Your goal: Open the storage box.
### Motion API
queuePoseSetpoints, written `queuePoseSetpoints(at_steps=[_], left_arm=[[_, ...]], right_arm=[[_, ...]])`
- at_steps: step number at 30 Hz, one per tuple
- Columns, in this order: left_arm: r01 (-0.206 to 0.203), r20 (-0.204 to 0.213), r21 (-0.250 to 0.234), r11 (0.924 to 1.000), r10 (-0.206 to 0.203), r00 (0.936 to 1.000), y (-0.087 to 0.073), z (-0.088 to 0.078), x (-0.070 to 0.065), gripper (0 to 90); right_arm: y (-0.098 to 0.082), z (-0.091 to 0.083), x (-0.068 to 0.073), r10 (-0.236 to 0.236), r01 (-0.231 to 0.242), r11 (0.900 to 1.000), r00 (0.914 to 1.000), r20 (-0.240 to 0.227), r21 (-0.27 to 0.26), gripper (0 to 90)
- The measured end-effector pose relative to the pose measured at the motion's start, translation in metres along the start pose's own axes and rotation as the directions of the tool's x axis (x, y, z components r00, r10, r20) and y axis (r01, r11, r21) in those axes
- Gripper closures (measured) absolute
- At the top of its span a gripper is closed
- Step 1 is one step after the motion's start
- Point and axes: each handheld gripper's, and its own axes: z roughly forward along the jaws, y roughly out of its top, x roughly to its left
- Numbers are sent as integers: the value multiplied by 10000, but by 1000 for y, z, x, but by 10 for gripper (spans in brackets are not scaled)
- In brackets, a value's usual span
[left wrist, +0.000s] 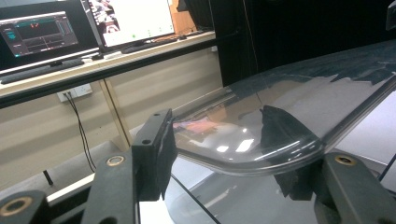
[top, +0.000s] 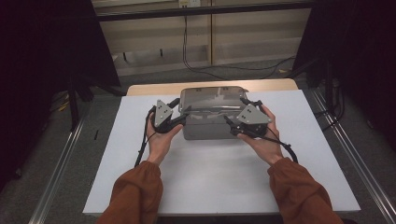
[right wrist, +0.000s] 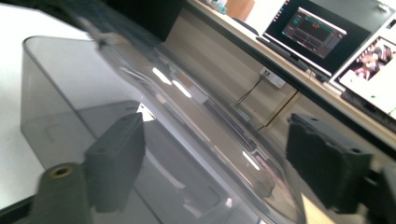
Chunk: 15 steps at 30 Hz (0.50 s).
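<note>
The white table (top: 210,182) spreads out in front of me, and everything else I place against the grey plastic box (top: 205,127) that sits on its far half, near the middle. The box's clear lid (top: 212,100) is tilted, raised off the box along the near edge. My left hand (top: 159,137) is at the box's left near corner and my right hand (top: 264,140) at its right near corner, both forearms in rust-coloured sleeves (top: 135,196).

My left gripper (left wrist: 217,140) has its jaws apart with the lid's rounded corner between them: one pad lies above the lid and the other shows through the clear plastic beneath it. I cannot tell whether either pad touches the lid.

My right gripper (right wrist: 224,161) also has its jaws wide apart, straddling the lid's edge; one pad sits over the box's interior, the other beyond the rim.

Behind the box, past the table, a bench carries monitors (left wrist: 84,23) with lit screens.
</note>
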Motion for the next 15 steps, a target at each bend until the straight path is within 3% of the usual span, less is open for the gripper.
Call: queuePoseSetpoints(at_steps=[3, 4, 8, 12, 15], left_arm=[[10, 17, -15, 10000, -10, 10000, 0, 0, 1, 447], [33, 18, -17, 10000, -33, 10000, 1, 0, 1, 446], [35, 50, -15, 10000, -35, 10000, 2, 0, 1, 447], [100, 78, 4, 9999, -100, 9999, 2, 1, 2, 446], [137, 68, -33, 9999, -137, 9999, 4, 1, 3, 446]], right_arm=[[-4, -1, -9, 748, -751, 9971, 9968, -269, -89, 103], [-7, 0, -15, 1136, -1133, 9935, 9923, -503, 81, 52], [-12, 2, -20, 1457, -1456, 9893, 9876, -579, 59, 51], [-14, 3, -23, 1930, -1942, 9809, 9776, -844, -61, 94], [-13, 4, -26, 2108, -2130, 9768, 9745, -765, -216, 119]])
